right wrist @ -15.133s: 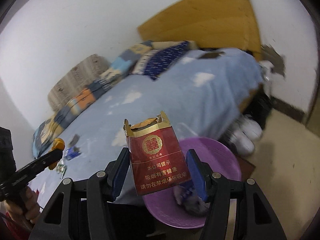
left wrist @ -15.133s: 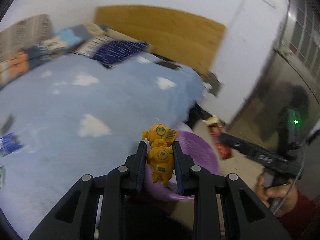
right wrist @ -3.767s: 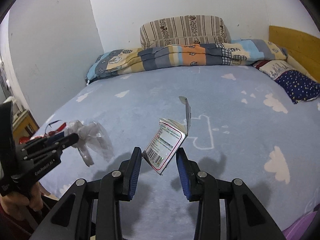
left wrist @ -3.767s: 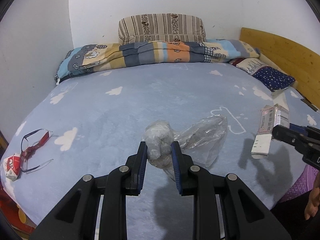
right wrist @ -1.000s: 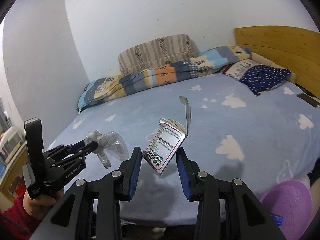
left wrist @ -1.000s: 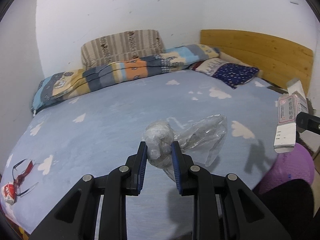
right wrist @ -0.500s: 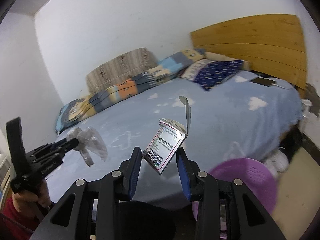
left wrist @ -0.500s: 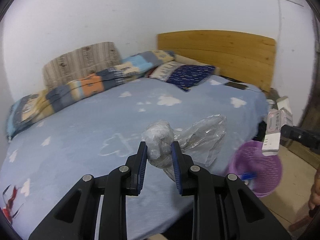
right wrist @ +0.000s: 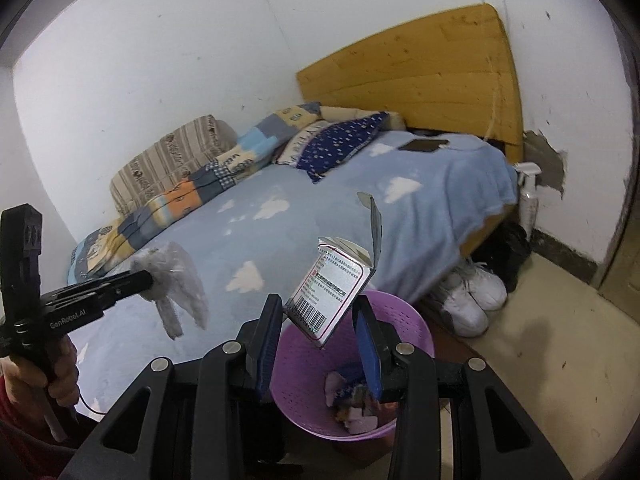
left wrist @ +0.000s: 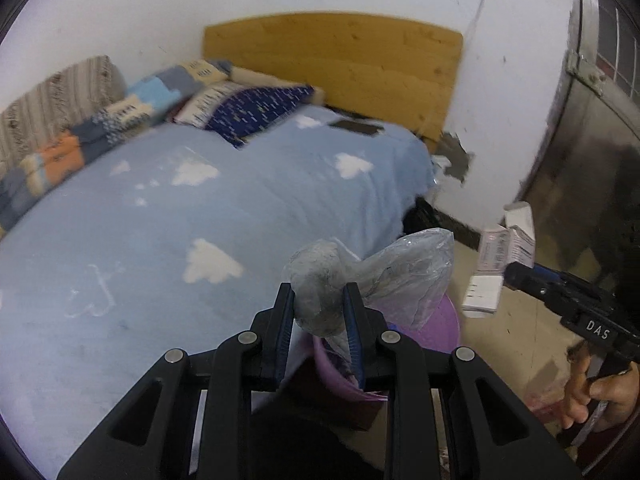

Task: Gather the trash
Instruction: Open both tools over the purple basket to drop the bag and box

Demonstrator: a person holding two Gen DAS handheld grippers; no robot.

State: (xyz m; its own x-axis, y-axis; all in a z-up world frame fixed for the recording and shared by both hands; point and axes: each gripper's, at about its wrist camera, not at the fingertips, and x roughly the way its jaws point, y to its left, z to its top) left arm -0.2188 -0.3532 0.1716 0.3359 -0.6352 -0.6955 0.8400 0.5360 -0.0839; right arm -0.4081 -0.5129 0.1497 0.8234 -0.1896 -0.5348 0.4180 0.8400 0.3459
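Observation:
My left gripper (left wrist: 319,304) is shut on a crumpled clear plastic bag (left wrist: 360,276), held just above the near rim of a purple perforated basket (left wrist: 436,332) beside the bed. In the right wrist view the same left gripper (right wrist: 148,278) shows at the left with the plastic bag (right wrist: 176,284) hanging from it. My right gripper (right wrist: 318,314) is shut on an opened white and pink medicine box (right wrist: 332,294) with a barcode, above the purple basket (right wrist: 400,332), which holds several scraps. The left wrist view shows the right gripper (left wrist: 510,274) with the medicine box (left wrist: 492,264) at the right.
A bed (right wrist: 280,224) with a blue cloud-print blanket fills the left. Pillows (right wrist: 336,140) and a dark phone (right wrist: 422,145) lie near the wooden headboard (right wrist: 420,76). White sneakers (right wrist: 472,296) and a white bottle (right wrist: 528,196) stand on the floor by the bed's corner. A metal door (left wrist: 592,152) is at the right.
Both grippers have swung right from over the bed toward its corner, each keeping its hold. The purple basket has come from the frame's edge to directly under the fingers.

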